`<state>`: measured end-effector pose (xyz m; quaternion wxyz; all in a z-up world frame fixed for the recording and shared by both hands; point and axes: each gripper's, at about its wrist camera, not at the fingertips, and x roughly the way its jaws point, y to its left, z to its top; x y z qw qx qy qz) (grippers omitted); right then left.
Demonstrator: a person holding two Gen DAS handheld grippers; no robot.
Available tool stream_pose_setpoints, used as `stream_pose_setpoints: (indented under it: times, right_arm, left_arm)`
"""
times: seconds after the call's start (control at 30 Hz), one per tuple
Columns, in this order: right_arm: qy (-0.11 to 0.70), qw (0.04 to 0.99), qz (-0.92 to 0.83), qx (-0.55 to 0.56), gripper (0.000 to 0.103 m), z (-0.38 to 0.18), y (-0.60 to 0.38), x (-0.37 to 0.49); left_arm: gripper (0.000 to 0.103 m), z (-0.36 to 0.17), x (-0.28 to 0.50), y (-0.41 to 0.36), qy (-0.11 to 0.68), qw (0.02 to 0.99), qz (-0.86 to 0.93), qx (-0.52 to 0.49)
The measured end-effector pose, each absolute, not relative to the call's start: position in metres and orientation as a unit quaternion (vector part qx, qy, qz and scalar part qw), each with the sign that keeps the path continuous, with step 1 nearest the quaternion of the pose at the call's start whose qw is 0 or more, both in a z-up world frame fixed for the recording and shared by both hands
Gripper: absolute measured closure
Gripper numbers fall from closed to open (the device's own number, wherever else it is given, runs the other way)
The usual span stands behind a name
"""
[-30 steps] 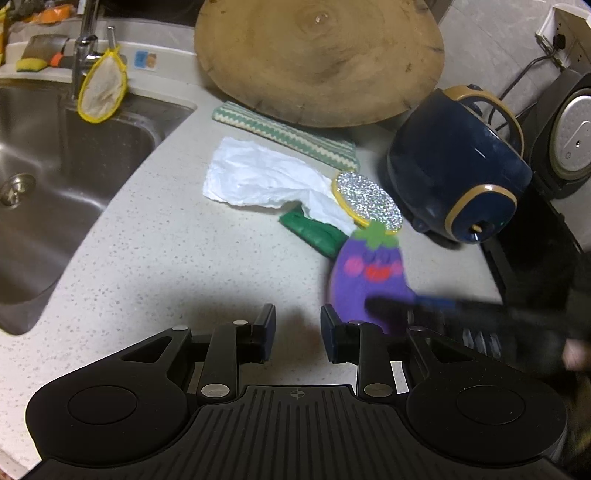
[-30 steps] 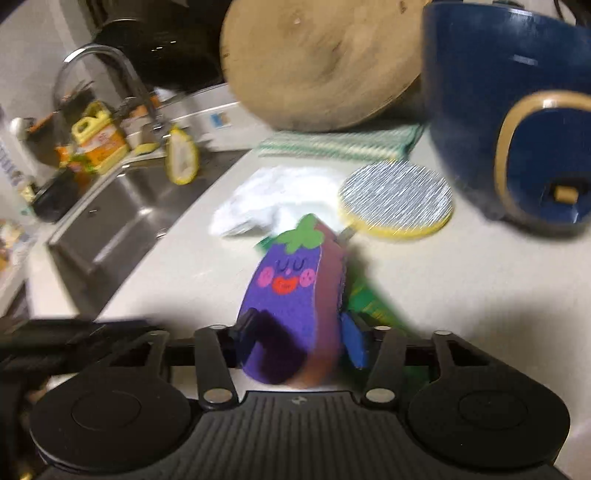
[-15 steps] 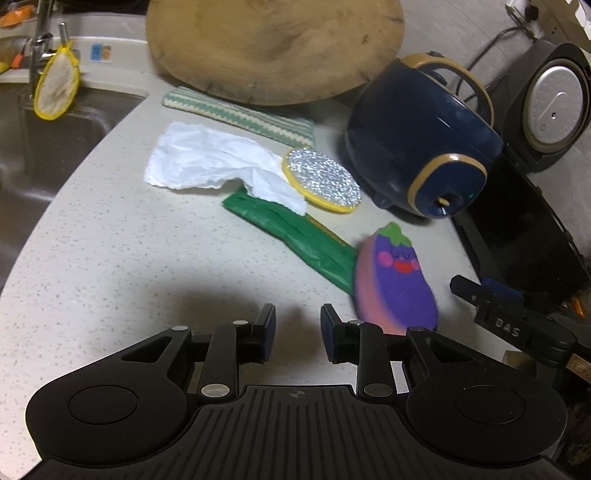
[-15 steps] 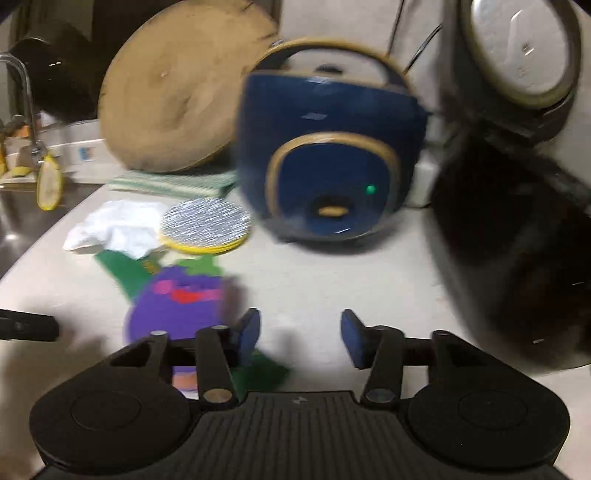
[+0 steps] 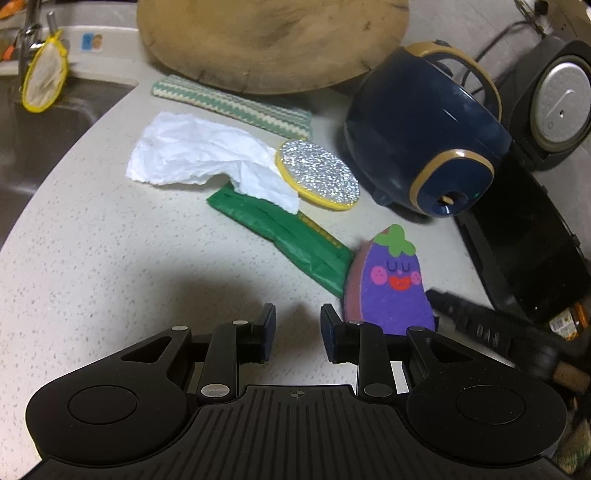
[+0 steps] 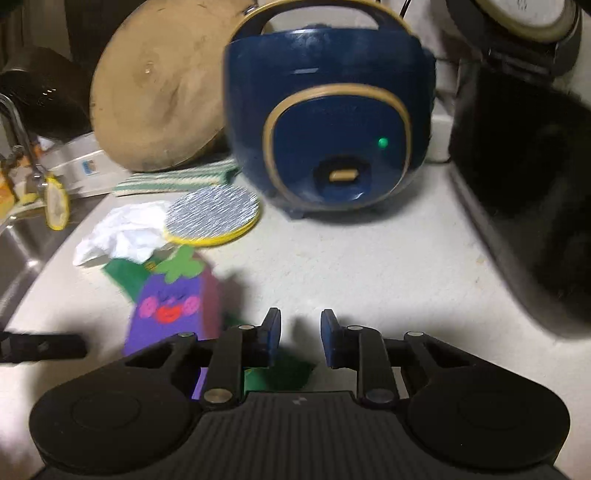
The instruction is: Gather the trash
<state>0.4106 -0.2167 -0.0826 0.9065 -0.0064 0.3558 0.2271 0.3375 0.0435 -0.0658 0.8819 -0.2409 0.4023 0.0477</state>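
The right hand-held gripper (image 6: pixel 298 338) has let go of the purple eggplant-shaped sponge (image 5: pixel 389 286), which a second ago sat between its jaws and now stands on the speckled grey desk (image 5: pixel 110 266) to its left; the jaws are closing on nothing, so the trash lies uncovered. The left hand-held gripper (image 5: pixel 294 332) hangs released. The crumpled white paper tissue (image 5: pixel 192 155) and flattened green wrapper (image 5: pixel 284 236) lie mid-desk, overlapping, beside the glittery yellow-rimmed round scrubber (image 5: pixel 317 175).

A pale speckled surface (image 5: pixel 110 258) curves around a steel sink (image 5: pixel 22 140) at the left, with a tap (image 5: pixel 27 33) above it. At the back a round wooden board (image 5: pixel 273 40) leans; cables run to a wall socket (image 5: pixel 554 14). Light is dim and warm.
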Motion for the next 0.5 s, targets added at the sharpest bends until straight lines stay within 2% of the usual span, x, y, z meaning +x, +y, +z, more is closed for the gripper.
stream_pose_setpoints:
  times: [0.23, 0.47, 0.5]
  right_arm:
    - [0.390, 0.858, 0.335, 0.009, 0.080, -0.095, -0.191, 0.364]
    - [0.362, 0.865, 0.346, -0.009, 0.079, -0.086, -0.183, 0.351]
    - [0.351, 0.873, 0.338, -0.015, 0.077, -0.082, -0.185, 0.351]
  left_arm:
    - [0.073, -0.062, 0.346, 0.041, 0.405, 0.883, 0.061, -0.227]
    - [0.073, -0.061, 0.347, 0.039, 0.406, 0.885, 0.065, -0.220]
    - [0.073, -0.062, 0.347, 0.039, 0.406, 0.884, 0.066, -0.221]
